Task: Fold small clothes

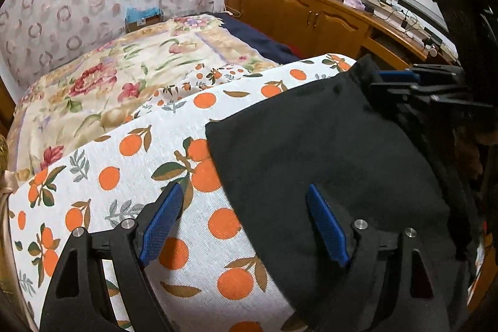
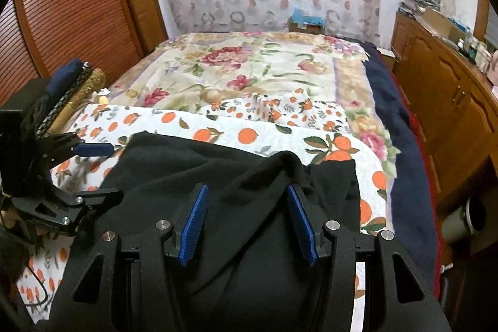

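left tongs [image 1: 242, 201] wide apart, empty, straddling the black garment's [image 1: 326, 161] edge. right tongs [image 2: 246, 201] part-closed over a raised fold, seemingly not pinching; a shallow bite could slip and bunch the fold.

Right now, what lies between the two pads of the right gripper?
In the right wrist view, black garment fabric lies between the right gripper pads, which do not press on it.

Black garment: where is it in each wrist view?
Left wrist: black garment lower right, on the orange-print sheet, under the right finger of the view's own gripper.
Right wrist: black garment bottom centre, under the view's own gripper.
Shared landmark: floral blanket beyond the sheet.
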The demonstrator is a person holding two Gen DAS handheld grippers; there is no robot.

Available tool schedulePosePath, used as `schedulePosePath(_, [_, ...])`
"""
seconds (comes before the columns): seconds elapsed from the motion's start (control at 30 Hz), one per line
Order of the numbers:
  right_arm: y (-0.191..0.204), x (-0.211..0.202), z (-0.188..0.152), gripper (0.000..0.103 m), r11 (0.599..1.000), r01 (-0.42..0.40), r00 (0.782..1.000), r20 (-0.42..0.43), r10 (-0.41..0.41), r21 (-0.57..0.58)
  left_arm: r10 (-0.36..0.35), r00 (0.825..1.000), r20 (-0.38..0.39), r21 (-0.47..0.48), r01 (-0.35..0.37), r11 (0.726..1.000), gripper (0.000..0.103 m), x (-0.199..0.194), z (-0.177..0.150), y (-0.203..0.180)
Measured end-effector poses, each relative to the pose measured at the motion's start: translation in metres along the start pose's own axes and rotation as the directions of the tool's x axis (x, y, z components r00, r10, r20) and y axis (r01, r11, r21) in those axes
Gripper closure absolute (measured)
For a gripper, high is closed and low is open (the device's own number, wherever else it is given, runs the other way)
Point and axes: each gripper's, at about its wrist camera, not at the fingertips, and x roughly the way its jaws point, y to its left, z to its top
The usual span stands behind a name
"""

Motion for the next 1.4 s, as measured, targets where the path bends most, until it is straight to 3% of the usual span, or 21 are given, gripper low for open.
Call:
schedulePosePath(0.03, [0.001, 0.001, 0.001, 0.066, 1.0, 0.002, 1.0, -0.001, -0.002, -0.001, 0.011, 1.0, 0.006, 0.011, -0.011, 1.0, 0.02, 0.0, -0.001, -0.002])
schedulePosePath(0.07, [-0.001, 0.001, 0.001, 0.079, 1.0, -0.002, 1.0, -0.001, 0.002, -0.002, 0.016, 1.0, 0.004, 0.016, -0.016, 1.0, 0.02, 0.001, -0.001, -0.003])
schedulePosePath(0.17, [0.003, -0.005, 0.003, 0.094, 1.0, 0.008, 1.0, 0.031, -0.007, -0.013, 0.012, 1.0, 0.002, 0.012, -0.012, 1.0, 0.018, 0.001, -0.001, -0.001])
schedulePosePath(0.23, [0.002, -0.014, 0.003, 0.096, 0.999, 0.045, 0.996, 0.074, -0.044, -0.011, 0.013, 1.0, -0.002, 0.013, -0.013, 1.0, 0.014, 0.001, -0.002, 0.0])
schedulePosePath(0.3, [-0.004, -0.026, 0.0, 0.096, 0.991, 0.131, 0.985, 0.111, -0.132, 0.016, 0.02, 1.0, -0.007, 0.017, -0.02, 1.0, 0.011, 0.002, -0.002, -0.001])
schedulePosePath(0.5, [-0.014, -0.017, 0.0, 0.096, 0.984, 0.171, 0.982, 0.07, -0.174, 0.047, 0.019, 1.0, -0.014, 0.015, -0.019, 1.0, 0.007, 0.003, -0.002, -0.002])
schedulePosePath(0.7, [-0.01, -0.013, 0.006, 0.083, 0.974, 0.223, 0.973, 0.047, -0.225, 0.033, 0.037, 0.999, -0.024, 0.001, -0.037, 0.999, 0.0, 0.006, -0.001, 0.001])
schedulePosePath(0.77, [-0.012, -0.022, 0.006, 0.067, 0.973, 0.227, 0.972, 0.052, -0.229, 0.044, 0.038, 0.999, -0.022, 0.002, -0.038, 0.999, 0.0, 0.005, -0.002, 0.003])
schedulePosePath(0.97, [-0.007, -0.046, -0.012, 0.052, 0.971, 0.232, 0.969, 0.07, -0.236, 0.06, 0.038, 0.999, -0.023, 0.001, -0.038, 0.999, 0.0, 0.005, -0.002, 0.003])
schedulePosePath(1.4, [0.014, -0.11, -0.06, 0.05, 0.974, 0.214, 0.969, 0.109, -0.22, 0.069, 0.036, 0.999, -0.026, 0.007, -0.036, 0.999, 0.0, 0.004, -0.002, 0.003])
